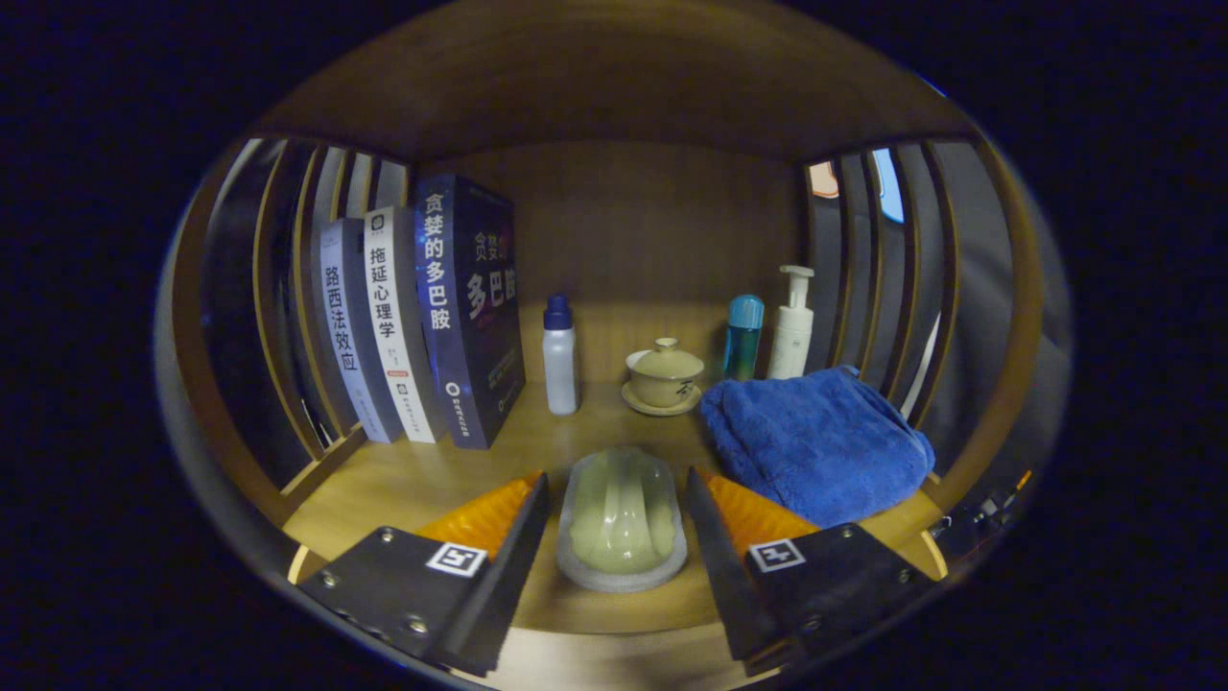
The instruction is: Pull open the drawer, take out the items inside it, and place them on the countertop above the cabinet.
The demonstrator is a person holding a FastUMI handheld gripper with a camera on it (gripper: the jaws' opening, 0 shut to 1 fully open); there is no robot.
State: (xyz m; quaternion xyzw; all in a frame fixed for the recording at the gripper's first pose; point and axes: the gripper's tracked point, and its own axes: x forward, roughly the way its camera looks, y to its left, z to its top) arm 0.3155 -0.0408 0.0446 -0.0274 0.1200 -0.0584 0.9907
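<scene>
Where the wooden countertop (413,480) runs back under an upper shelf board, the hand-held gripper (619,523) sits low w/ its two fingers spread wide, one either side of a pale green, domed oval soap box on a grey-white base (622,523). The box lies flat on the wood between the fingers; a narrow gap shows at each flank, so neither finger presses on it & the gripper holds nothing. Beyond the fingers, centre: a beige lidded ceramic tea bowl on its saucer (664,376). Left of the bowl: a small white plastic bottle w/ dark blue cap (559,357), upright. Further left: three upright books (422,317), spines outward, leaning against the slatted wooden side rail (278,317); the nearest is dark navy, the other two pale. Right of the bowl, near the back panel: a teal cylindrical bottle (743,336) & just beside it a white pump dispenser bottle (792,326), both upright. A folded blue terry towel (815,437) lies ahead of the right finger, in front of those two bottles, near the right slatted rail. Drawer position: cannot tell.
</scene>
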